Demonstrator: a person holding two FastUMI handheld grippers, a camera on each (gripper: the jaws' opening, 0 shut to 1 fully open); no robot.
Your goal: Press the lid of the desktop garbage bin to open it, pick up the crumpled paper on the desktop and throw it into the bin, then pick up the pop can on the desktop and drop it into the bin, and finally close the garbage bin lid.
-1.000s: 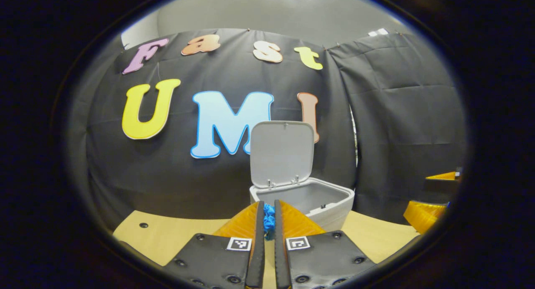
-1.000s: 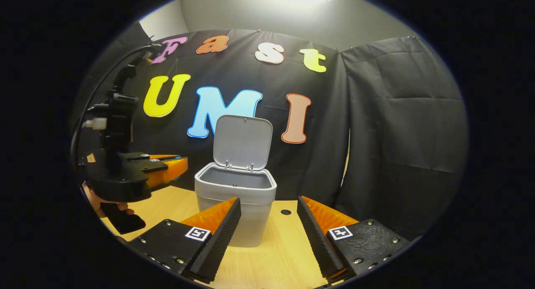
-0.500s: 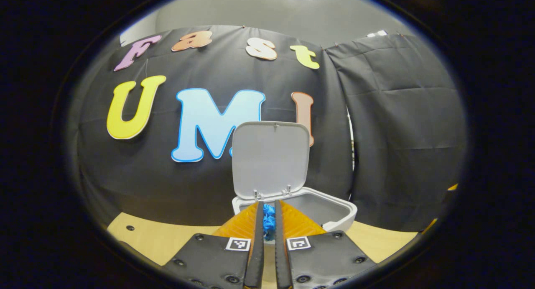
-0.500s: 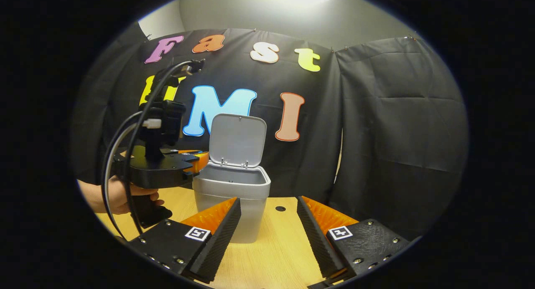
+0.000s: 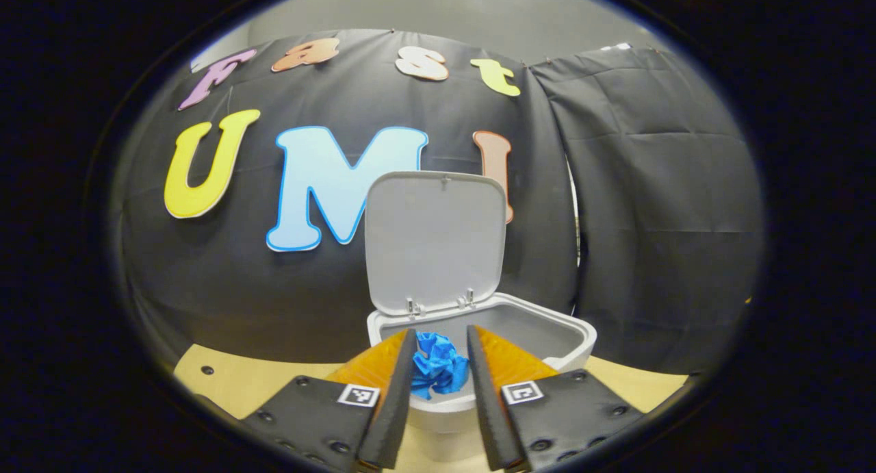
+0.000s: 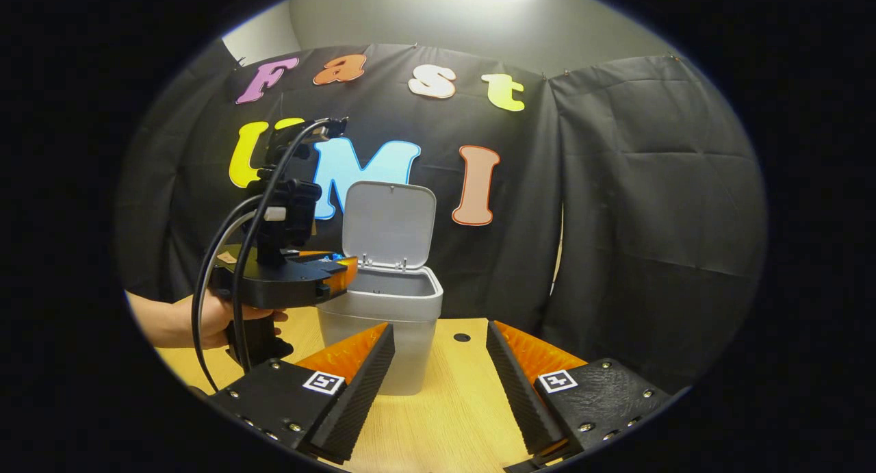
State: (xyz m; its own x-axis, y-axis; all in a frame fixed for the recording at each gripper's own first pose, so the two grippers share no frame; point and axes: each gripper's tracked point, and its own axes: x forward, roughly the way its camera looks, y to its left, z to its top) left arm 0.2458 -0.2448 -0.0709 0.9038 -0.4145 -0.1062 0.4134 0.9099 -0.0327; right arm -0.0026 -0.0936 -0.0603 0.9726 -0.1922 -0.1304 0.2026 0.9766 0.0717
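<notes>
Left gripper (image 5: 438,374), jaws parted, loosely flanked crumpled blue paper (image 5: 438,372) over open grey plastic bin (image 5: 547,336); right gripper (image 6: 438,370), at 6 o'clock, gaped empty. Paper-drop step; pop can judged next.

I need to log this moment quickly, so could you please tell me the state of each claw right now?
Left claw: parted above the open bin, blue crumpled paper between its fingers; firm grip cannot be told.
Right claw: open, holding nothing.

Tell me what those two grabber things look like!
The left gripper and the right gripper both have black textured bodies with small screws, wedge-shaped jaws with ridged faces, and a square black-and-white marker on each jaw. The left one also has a black camera mount on top, looping black cables and a black handle.
</notes>
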